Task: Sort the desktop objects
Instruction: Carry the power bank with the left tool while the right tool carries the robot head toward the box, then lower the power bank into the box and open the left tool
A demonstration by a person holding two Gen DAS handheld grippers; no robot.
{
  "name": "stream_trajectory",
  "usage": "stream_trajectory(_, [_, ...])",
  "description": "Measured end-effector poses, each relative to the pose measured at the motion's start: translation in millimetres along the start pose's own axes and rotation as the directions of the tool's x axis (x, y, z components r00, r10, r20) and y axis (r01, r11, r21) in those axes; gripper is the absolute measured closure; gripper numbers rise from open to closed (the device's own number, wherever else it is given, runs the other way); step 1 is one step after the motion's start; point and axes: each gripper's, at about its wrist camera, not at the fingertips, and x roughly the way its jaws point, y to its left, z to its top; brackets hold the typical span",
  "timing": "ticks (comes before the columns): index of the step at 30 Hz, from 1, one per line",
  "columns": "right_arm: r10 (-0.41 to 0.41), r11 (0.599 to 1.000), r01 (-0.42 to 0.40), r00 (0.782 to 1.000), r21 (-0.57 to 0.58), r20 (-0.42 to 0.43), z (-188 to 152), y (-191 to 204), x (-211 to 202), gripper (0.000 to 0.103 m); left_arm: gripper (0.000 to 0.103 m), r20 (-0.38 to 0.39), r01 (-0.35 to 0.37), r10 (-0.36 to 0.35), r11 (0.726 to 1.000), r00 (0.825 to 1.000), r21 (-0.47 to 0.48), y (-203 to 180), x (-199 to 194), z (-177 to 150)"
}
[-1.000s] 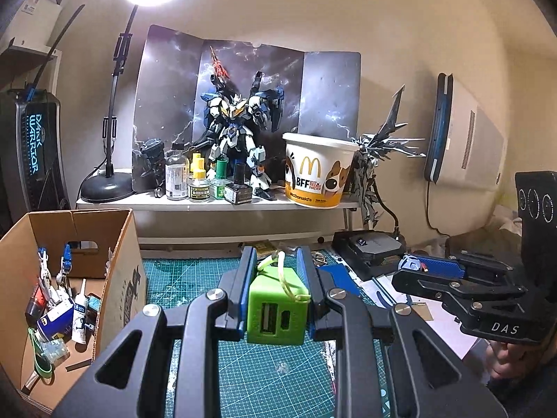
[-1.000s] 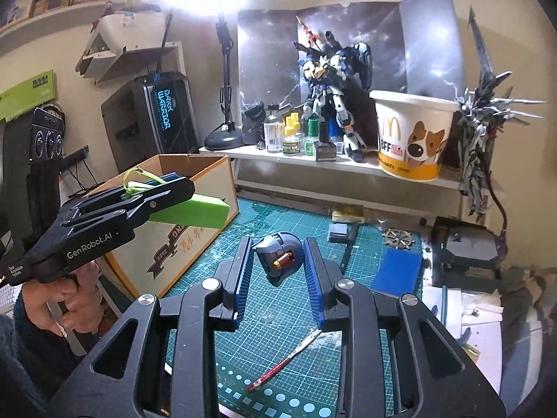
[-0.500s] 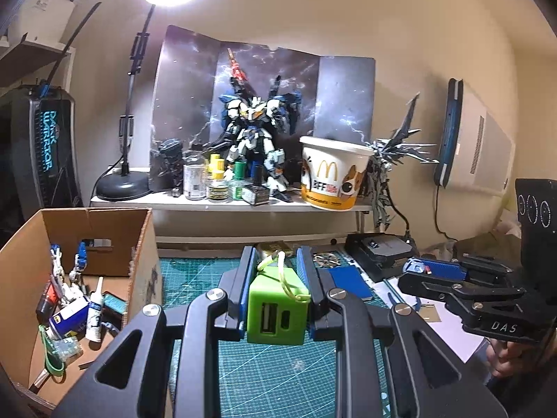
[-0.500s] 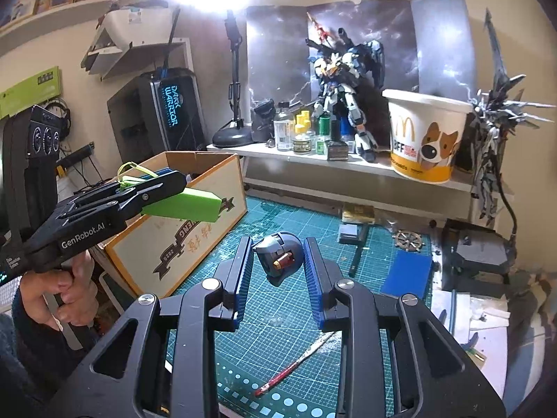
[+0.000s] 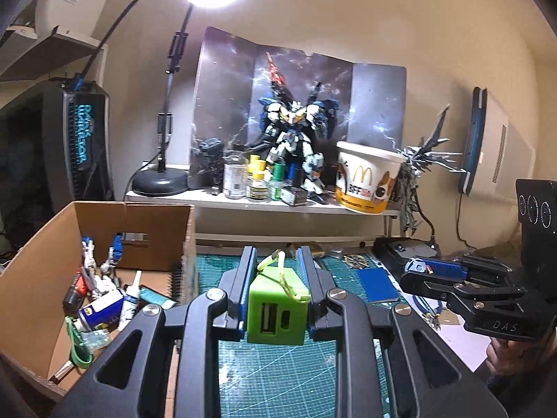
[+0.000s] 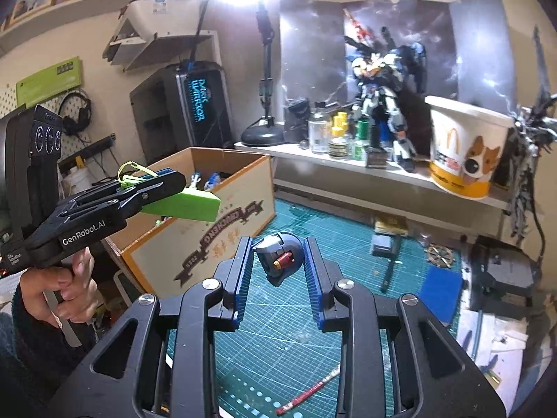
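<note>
Left hand-held gripper (image 5: 277, 271) clamped on a boxy lime-green plastic block (image 5: 277, 310) with a yellow loop cord, up in the air just right of the open cardboard box (image 5: 45, 278). Right hand-held gripper (image 6: 277, 261) squeezing a rounded blue-grey model head (image 6: 280, 257) between ribbed blue pads, above the gridded green cutting mat (image 6: 348, 254) on the surface.

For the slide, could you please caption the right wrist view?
Right gripper clamps a blue model head above the cutting mat; left gripper carries a green box beside the cardboard box.
</note>
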Motion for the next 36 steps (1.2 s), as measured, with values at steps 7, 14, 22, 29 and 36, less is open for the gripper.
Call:
stream_trajectory(7, [0.073, 0.997, -0.074, 0.997, -0.036, -0.009, 7, 19, 21, 0.076, 0.080, 0.008, -0.067, 0.067, 0.997, 0.998, -0.027, 22, -13, -2])
stream_trajectory(14, [0.141, 0.987, -0.142, 0.990, -0.071, -0.025, 14, 40, 43, 0.076, 0.080, 0.025, -0.143, 0.145, 0.988, 0.989, -0.063, 48, -33, -5])
stream_trajectory(22, [0.226, 0.967, -0.230, 0.973, -0.113, -0.046, 22, 67, 68, 0.076, 0.080, 0.026, -0.230, 0.233, 0.968, 0.972, -0.098, 74, -53, -9])
stream_trajectory(29, [0.293, 0.944, -0.300, 0.954, -0.141, -0.068, 25, 90, 88, 0.076, 0.080, 0.010, -0.302, 0.305, 0.946, 0.952, -0.121, 93, -68, -15])
stream_trajectory(36, [0.344, 0.920, -0.354, 0.935, -0.166, -0.086, 30, 106, 103, 0.076, 0.080, -0.020, -0.346, 0.346, 0.929, 0.938, -0.129, 109, -74, -15])
